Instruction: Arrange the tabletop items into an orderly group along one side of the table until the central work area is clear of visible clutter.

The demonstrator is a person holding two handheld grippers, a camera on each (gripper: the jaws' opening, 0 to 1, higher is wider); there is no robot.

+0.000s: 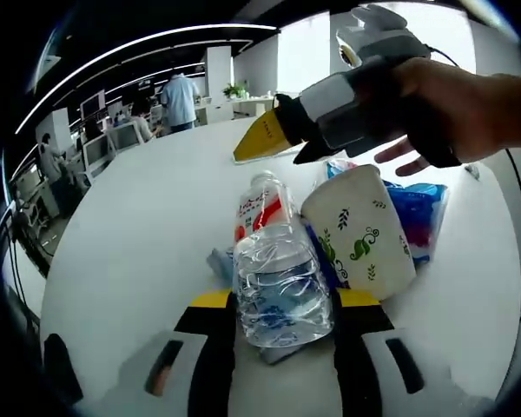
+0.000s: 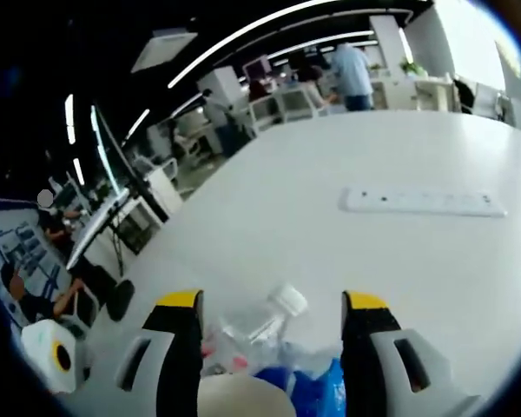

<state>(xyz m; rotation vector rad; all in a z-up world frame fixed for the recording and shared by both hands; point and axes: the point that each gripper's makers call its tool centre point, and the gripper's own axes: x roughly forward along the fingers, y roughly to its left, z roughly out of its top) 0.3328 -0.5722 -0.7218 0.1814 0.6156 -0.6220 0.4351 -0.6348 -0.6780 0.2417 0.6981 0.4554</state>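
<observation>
A clear water bottle [image 1: 278, 278] with a red label lies on the white table [image 1: 139, 234], its cap pointing away. My left gripper [image 1: 282, 304] has its jaws pressed against both sides of the bottle's body. Against the bottle's right side stands a white paper cup [image 1: 360, 230] with green leaf prints, and a blue plastic packet [image 1: 421, 217] lies behind it. A hand holds my right gripper [image 1: 267, 160] open above this group. In the right gripper view, the bottle's cap [image 2: 286, 300], the cup rim [image 2: 243, 395] and the blue packet [image 2: 308, 382] lie under the open right gripper [image 2: 271, 300].
A white power strip [image 2: 425, 201] lies further out on the table [image 2: 330, 165]. Beyond the table's far edge are desks with monitors and several people. A white roll [image 2: 48, 347] sits low at the left.
</observation>
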